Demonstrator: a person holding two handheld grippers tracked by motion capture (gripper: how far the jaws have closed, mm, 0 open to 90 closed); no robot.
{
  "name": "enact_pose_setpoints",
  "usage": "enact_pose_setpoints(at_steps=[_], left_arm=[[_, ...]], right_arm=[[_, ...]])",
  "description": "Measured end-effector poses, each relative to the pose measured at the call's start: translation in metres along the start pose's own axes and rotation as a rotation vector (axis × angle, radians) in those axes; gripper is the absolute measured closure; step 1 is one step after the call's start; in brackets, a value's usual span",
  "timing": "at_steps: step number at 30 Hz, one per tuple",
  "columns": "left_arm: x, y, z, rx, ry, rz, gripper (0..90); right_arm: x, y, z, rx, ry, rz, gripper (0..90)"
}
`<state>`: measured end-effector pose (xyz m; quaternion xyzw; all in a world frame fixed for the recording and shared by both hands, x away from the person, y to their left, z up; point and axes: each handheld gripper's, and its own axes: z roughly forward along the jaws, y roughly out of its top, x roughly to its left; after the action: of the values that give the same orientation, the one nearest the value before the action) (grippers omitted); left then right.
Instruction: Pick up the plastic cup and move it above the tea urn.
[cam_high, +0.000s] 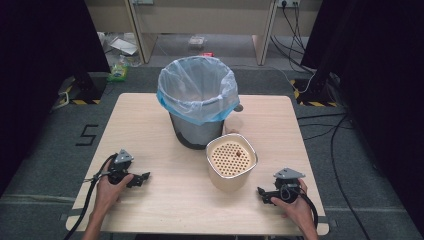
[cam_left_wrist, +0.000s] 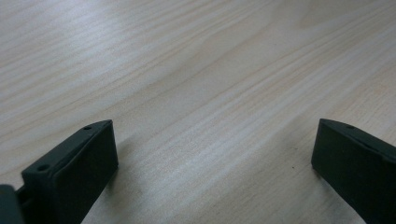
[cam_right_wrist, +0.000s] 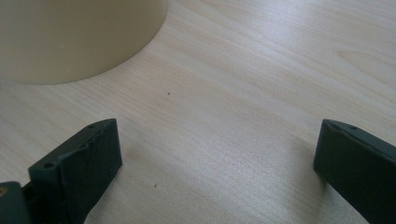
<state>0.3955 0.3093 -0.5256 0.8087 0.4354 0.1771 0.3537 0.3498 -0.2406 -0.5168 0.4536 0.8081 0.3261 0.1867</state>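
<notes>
a black mark like the figure 5 shows on the grey floor left of the pale wooden table. the cream container with a perforated insert stands upright, opening up, just in front of the grey bin lined with a blue-white bag. the left gripper lies well left of the container, the right gripper near its front right; both rest on the table, jaws wide apart, holding nothing.

I see a pale wood-grain desk. The bin is dark grey, lined with a translucent light-blue bag. The container is cream, its top insert dotted with a regular grid of holes. Both grippers' fingers are matte black. The floor is grey.
</notes>
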Motion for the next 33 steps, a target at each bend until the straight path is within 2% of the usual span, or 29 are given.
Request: enact_pose_setpoints(at_steps=[4,7,9,11,14,16,18,22,24,33], left_arm=[[0.000,0.000,0.000,0.000,0.000,0.000,0.0],[0.000,0.000,0.000,0.000,0.000,0.000,0.0],[0.000,0.000,0.000,0.000,0.000,0.000,0.0],[0.000,0.000,0.000,0.000,0.000,0.000,0.0],[0.000,0.000,0.000,0.000,0.000,0.000,0.0],[0.000,0.000,0.000,0.000,0.000,0.000,0.0],[0.000,0.000,0.000,0.000,0.000,0.000,0.0],[0.000,0.000,0.000,0.000,0.000,0.000,0.0],[0.000,0.000,0.000,0.000,0.000,0.000,0.0],[0.000,0.000,0.000,0.000,0.000,0.000,0.0]], right_arm=[[0.000,0.000,0.000,0.000,-0.001,0.001,1.7],[0.000,0.001,-0.001,0.003,-0.007,0.007,5.1],[-0.001,0.001,-0.003,0.004,-0.012,0.018,10.1],[-0.004,0.001,-0.005,-0.011,-0.008,0.008,20.9],[-0.006,0.001,-0.007,-0.020,-0.002,0.024,17.7],[-0.007,0.003,-0.009,-0.018,-0.008,0.028,23.3],[-0.008,0.006,-0.012,-0.038,-0.022,0.030,23.1],[-0.014,0.018,-0.020,-0.094,-0.035,0.054,26.6],[-0.018,0.026,-0.023,-0.103,-0.048,0.063,28.2],[-0.032,0.068,-0.030,-0.163,-0.065,0.058,36.3]])
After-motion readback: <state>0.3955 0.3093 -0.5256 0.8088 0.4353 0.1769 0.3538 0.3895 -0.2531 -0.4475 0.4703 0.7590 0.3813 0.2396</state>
